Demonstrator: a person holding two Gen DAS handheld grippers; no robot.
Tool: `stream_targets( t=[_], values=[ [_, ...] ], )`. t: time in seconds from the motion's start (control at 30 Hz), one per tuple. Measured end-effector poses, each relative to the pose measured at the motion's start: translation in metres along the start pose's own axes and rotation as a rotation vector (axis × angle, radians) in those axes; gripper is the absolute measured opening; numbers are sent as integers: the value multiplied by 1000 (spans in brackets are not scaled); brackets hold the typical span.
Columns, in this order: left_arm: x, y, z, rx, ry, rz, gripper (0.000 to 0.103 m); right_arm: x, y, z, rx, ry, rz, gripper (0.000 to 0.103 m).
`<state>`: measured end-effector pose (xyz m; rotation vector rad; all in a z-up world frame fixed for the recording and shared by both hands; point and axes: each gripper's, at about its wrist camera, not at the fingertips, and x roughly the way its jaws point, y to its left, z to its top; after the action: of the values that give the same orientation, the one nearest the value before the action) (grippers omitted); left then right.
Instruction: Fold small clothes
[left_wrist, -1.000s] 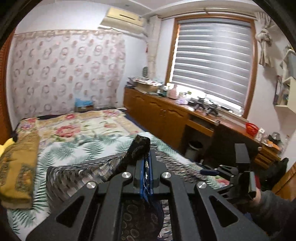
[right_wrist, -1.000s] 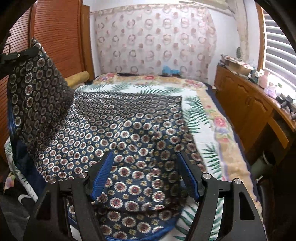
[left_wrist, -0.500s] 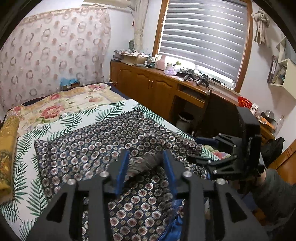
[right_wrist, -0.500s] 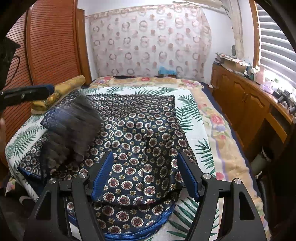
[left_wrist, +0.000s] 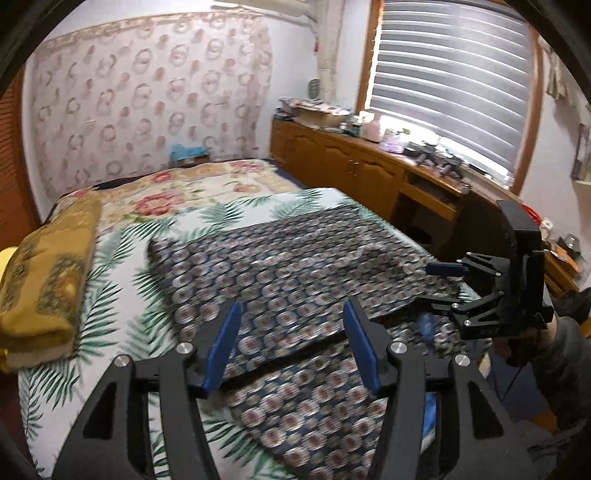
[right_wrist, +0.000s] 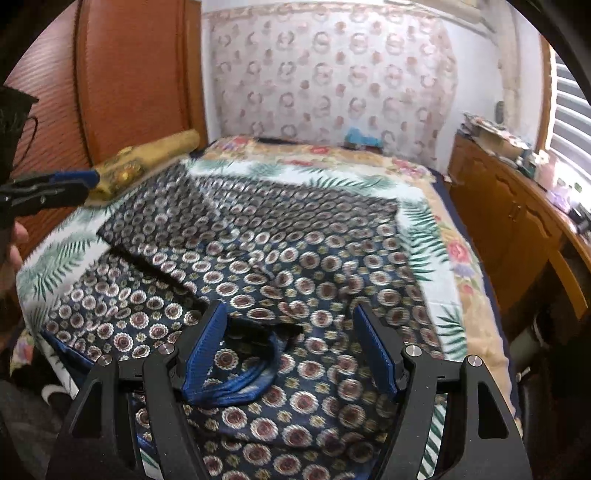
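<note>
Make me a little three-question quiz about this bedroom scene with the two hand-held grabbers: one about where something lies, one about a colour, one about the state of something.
1. Where does the folded yellow-gold blanket lie?
A. On the wooden counter
B. At the bed's edge, beside the navy circle-patterned garment
C. On the floor

2. What colour are the pads on the left gripper?
A. Blue
B. Red
C. White

3. In what state is the navy garment?
A. Hanging from the window blind
B. Rolled into a ball
C. Lying on the leaf-print bedspread with one flap folded over

Answers: 1 B, the blanket sits on the bed left of the garment in the left wrist view. 2 A, both fingers carry blue strips. 3 C, a doubled layer crosses the garment; neither the opening left gripper nor the right gripper pinches it.
</note>
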<state>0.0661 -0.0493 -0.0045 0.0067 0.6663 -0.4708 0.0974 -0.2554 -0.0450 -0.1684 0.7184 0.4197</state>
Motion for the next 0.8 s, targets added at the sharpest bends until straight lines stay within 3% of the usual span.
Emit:
stream_targets(
  t=[0.27, 0.6, 0.7, 0.8],
  values=[
    [-5, 33, -24, -76, 9, 92, 56, 38, 11, 0, -56, 103, 33, 72],
    [-9, 47, -34, -104, 10, 123, 56, 53, 24, 7, -112, 131, 50, 72],
    [-10, 48, -35, -108, 9, 125, 56, 59, 30, 8, -142, 150, 47, 67],
    [-10, 48, -37, -107, 9, 124, 56, 61, 34, 10, -176, 155, 39, 44]
  ],
)
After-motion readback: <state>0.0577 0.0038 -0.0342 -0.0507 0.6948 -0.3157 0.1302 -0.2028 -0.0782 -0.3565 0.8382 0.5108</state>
